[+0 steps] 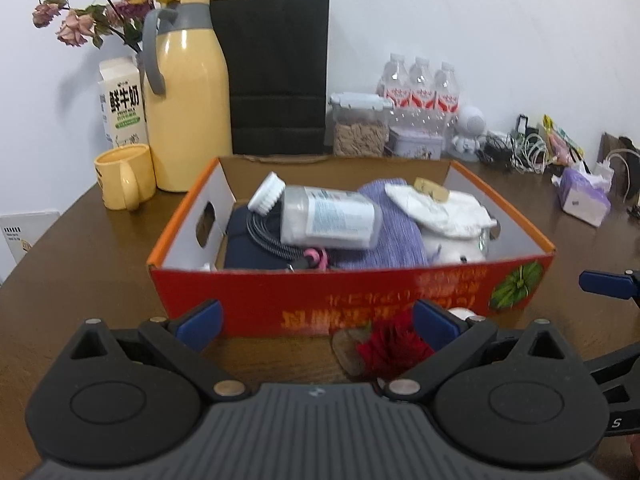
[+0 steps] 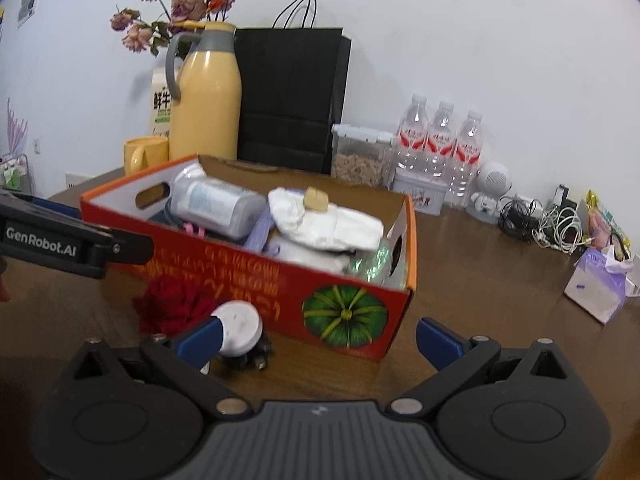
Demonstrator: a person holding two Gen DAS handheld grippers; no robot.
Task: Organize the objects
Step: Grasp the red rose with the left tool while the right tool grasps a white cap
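A red cardboard box stands on the brown table, full of things: a clear bottle with a white cap, a purple cloth, white packets and a dark pouch. A red fabric rose lies on the table in front of the box, with a small white-lidded object beside it. My left gripper is open just before the box, the rose near its right finger. My right gripper is open and empty at the box's near right corner.
Behind the box stand a yellow jug, yellow mug, milk carton, black paper bag, a lidded food jar, three water bottles and a white robot toy. Cables and a tissue pack lie right.
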